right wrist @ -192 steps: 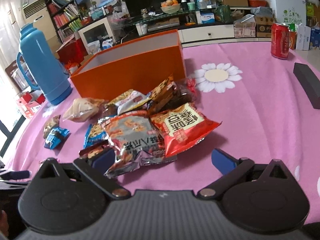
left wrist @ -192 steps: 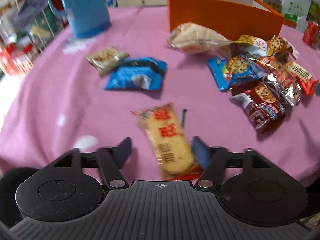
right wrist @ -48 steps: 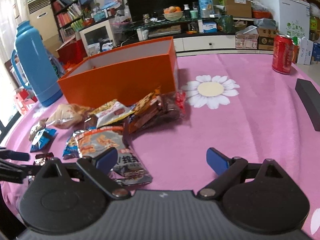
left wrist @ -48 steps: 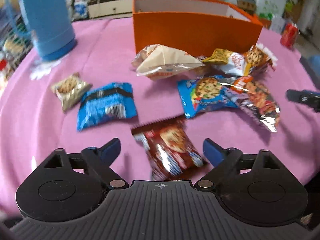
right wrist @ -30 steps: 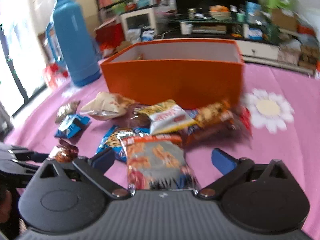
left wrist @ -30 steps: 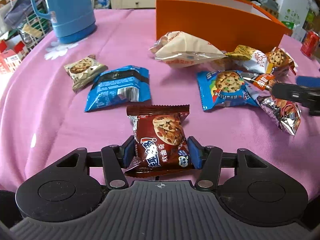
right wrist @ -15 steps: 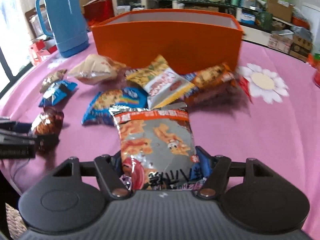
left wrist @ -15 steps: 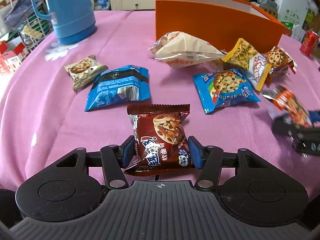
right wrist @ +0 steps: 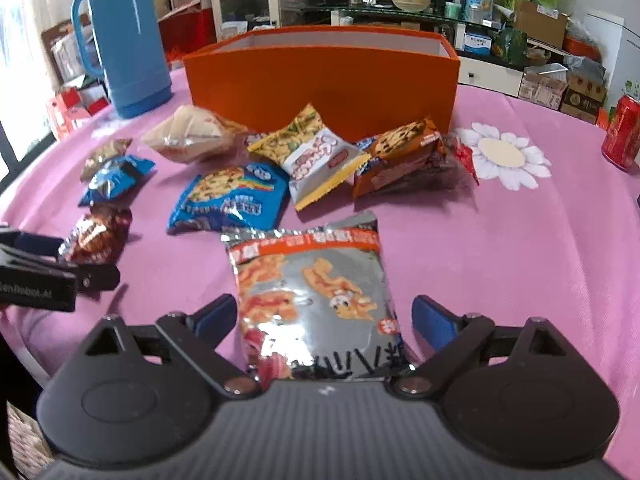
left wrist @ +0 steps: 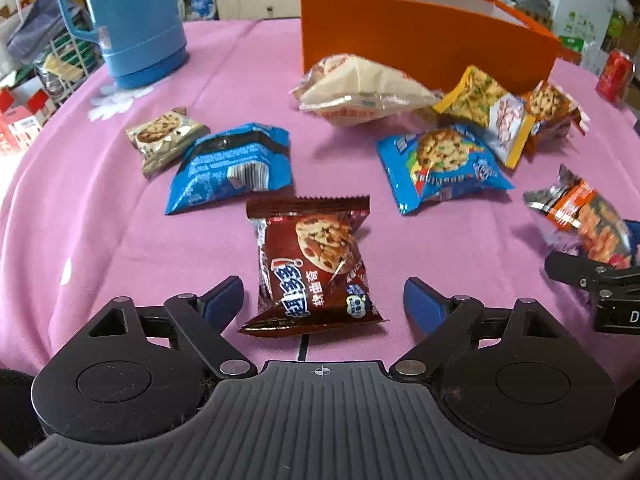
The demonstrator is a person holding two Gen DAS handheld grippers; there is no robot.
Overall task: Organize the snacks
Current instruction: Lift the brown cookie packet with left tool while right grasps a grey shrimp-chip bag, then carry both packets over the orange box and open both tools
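Your left gripper (left wrist: 323, 298) has just been opening: its blue fingers (left wrist: 224, 300) now stand wide, and the brown cookie pack (left wrist: 314, 264) lies flat on the pink cloth (left wrist: 100, 240) between them, clear of both pads. The pack's near end sits between the fingertips and its crimped top edge points away from you.

Your right gripper (right wrist: 325, 316) has also just been opening. Its fingers (right wrist: 434, 320) are spread, and the silver chip bag (right wrist: 316, 296) lies between them on the cloth, with a narrow gap on each side. The bag's near end runs back under the gripper body; its far end reaches well past the fingertips.

Past the brown pack, in the left view, a dark blue pack (left wrist: 236, 166) lies to the left with a small beige cookie pack (left wrist: 166, 138) just beyond it. To the right lies a light blue cookie pack (left wrist: 442, 166). Farther on, a pale bag (left wrist: 360, 88) and a yellow pack (left wrist: 486, 110) lie near the orange box (left wrist: 420, 44), the yellow one leaning over an orange cookie pack (right wrist: 404, 148). The box stands open-topped at the back. A blue flask (left wrist: 128, 20) stands far left, and a red can (right wrist: 622, 138) far right.
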